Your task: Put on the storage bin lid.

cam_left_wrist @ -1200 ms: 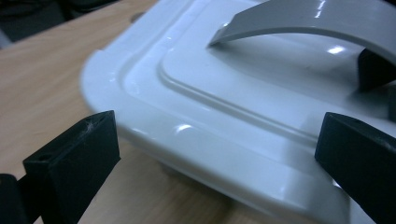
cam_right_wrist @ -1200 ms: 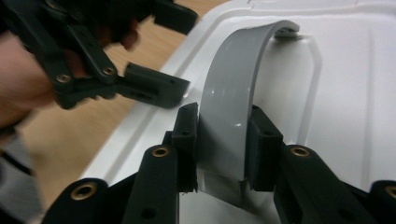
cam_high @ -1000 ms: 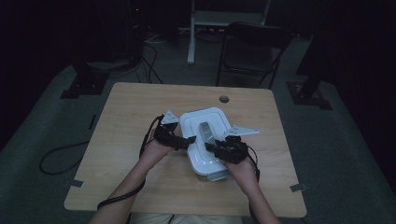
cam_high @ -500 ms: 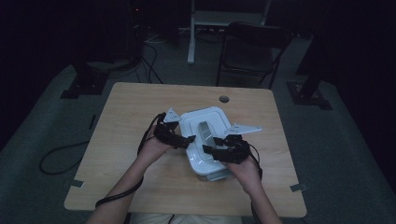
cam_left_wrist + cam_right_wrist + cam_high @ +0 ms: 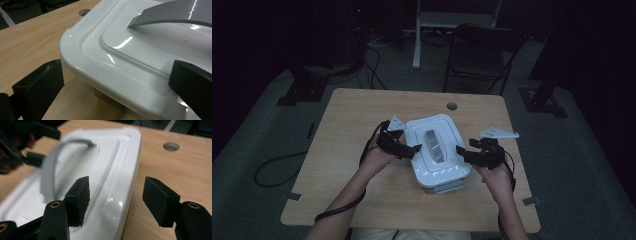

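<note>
The left gripper (image 5: 412,148), jaws apart, still straddles the left rim of the white plastic lidded container with grey handle (image 5: 438,150), mid-table. The right gripper (image 5: 460,151), jaws also apart, has closed in on the container's right rim; a two-sided lid grip looks imminent.

Wooden table (image 5: 362,115) with a round hole (image 5: 452,106); beyond it, apparently a dark chair (image 5: 479,55), floor cables (image 5: 372,75).

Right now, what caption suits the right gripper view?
Open right gripper straddling the white lid's edge, grey handle beyond.
</note>
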`<action>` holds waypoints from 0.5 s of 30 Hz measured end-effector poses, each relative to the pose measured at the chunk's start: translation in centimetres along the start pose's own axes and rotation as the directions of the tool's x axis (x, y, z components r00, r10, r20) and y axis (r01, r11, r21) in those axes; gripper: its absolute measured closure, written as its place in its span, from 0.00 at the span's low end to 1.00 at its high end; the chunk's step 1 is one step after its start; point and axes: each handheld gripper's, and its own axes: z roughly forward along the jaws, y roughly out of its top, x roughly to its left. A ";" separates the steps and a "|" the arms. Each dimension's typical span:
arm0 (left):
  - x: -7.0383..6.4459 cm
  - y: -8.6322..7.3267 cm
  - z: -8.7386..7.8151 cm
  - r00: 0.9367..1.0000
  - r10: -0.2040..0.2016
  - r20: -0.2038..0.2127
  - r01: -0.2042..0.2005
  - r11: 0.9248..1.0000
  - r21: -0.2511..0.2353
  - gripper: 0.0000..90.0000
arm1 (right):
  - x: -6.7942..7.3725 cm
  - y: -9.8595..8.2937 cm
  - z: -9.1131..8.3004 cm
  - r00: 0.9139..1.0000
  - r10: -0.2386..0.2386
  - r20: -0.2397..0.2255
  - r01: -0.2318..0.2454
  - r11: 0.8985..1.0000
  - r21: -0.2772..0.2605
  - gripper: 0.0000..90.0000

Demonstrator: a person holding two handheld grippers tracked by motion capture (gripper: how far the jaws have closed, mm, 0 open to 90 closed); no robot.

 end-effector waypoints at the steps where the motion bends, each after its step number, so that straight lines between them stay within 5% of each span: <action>1: 0.0 0.0 0.0 1.000 0.003 -0.001 -0.003 1.000 0.000 0.01 | 0.0 -0.2 0.3 1.000 -0.007 0.020 0.007 1.000 0.017 0.42; 8: -0.5 0.5 0.1 0.999 0.044 -0.017 -0.044 0.999 0.017 0.01 | -1.8 -1.9 0.9 0.999 0.037 0.037 -0.038 0.999 0.017 0.45; 10: -0.3 0.4 0.2 1.000 0.029 -0.001 -0.029 1.000 0.012 0.01 | -2.5 -2.6 0.8 0.996 0.086 -0.030 -0.087 0.996 -0.013 0.45; 13: 0.1 -0.1 0.4 1.000 -0.005 0.027 0.005 1.000 -0.002 0.01 | -2.4 -2.8 0.8 0.997 0.076 -0.027 -0.076 0.997 -0.021 0.45; 15: -0.3 0.0 0.2 1.000 0.018 -0.004 -0.018 1.000 -0.007 0.01 | -2.6 -3.0 0.8 0.995 0.092 -0.044 -0.094 0.995 -0.029 0.45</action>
